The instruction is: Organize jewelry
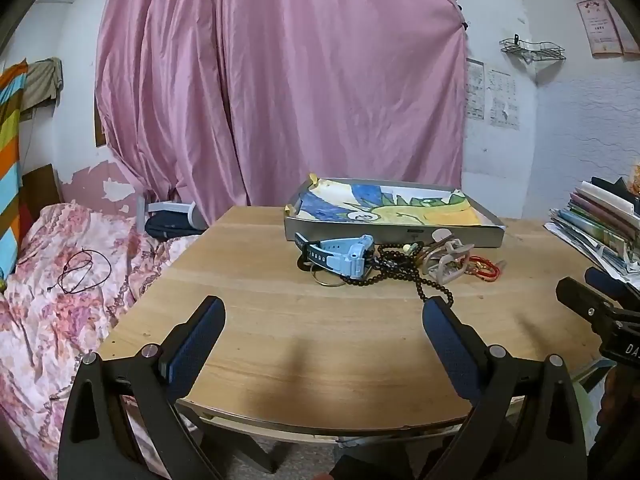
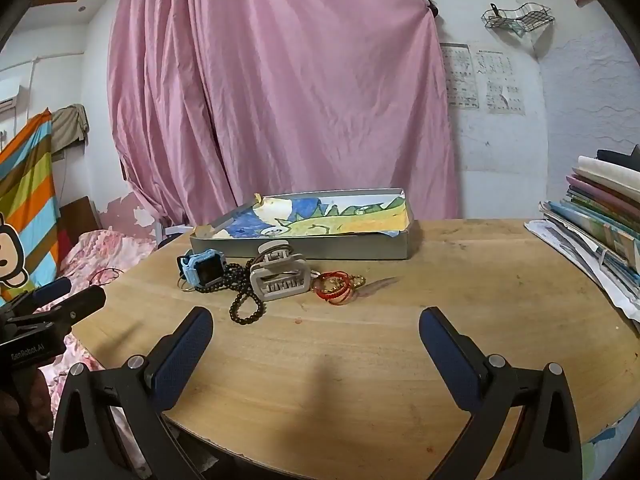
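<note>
On the bench point(image 2: 360, 360), at 12 o'clock from both tools, the jewelry heap lies just before the tray point(image 2: 304, 246). My left tool point(image 1: 324, 320) and right tool point(image 2: 316, 330) hang spread, empty. Nothing's sorted yet, I judge; next, pinch the watch point(image 1: 344, 254).

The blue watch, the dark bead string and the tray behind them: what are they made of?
Blue watch: looks like matte plastic or rubber, moulded strap. Dark bead string: round, slightly glossy beads, wood or stone, unclear. Tray: dull grey, thin-walled, probably metal, lined with a painted paper sheet.
</note>
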`<control>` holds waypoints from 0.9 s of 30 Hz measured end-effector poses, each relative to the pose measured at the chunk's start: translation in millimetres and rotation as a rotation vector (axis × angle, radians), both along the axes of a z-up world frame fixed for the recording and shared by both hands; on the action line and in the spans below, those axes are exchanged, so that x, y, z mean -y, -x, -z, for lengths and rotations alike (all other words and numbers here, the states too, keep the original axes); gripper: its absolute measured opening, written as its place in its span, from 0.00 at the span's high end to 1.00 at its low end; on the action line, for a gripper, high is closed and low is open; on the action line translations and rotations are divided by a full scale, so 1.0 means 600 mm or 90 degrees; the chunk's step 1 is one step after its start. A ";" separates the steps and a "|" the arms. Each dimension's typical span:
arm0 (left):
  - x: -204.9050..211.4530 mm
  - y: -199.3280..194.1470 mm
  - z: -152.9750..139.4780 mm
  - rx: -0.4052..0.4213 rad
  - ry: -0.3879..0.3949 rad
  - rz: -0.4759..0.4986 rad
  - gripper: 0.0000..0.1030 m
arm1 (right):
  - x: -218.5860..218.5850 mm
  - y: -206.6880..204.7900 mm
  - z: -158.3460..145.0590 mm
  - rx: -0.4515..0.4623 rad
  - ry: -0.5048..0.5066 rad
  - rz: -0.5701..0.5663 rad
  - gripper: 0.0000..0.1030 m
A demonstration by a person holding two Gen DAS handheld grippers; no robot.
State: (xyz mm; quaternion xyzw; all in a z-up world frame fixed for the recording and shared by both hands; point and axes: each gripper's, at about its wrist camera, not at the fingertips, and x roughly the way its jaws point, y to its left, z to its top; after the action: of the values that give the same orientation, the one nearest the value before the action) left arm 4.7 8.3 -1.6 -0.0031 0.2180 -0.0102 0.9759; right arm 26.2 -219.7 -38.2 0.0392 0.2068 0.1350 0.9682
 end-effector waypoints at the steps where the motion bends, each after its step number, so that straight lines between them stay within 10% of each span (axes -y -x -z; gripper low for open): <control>1: 0.000 -0.001 0.001 -0.001 0.000 0.000 0.06 | -0.001 -0.001 0.000 -0.001 0.000 0.001 0.00; 27: -0.009 -0.002 0.001 -0.005 0.002 0.002 0.06 | 0.000 -0.002 0.004 -0.008 0.003 0.013 0.00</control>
State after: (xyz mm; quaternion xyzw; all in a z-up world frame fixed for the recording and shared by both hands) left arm 5.9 13.5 -2.2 -0.0045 0.2217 -0.0119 0.9750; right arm 27.2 -219.7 -40.4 0.0398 0.2131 0.1247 0.9682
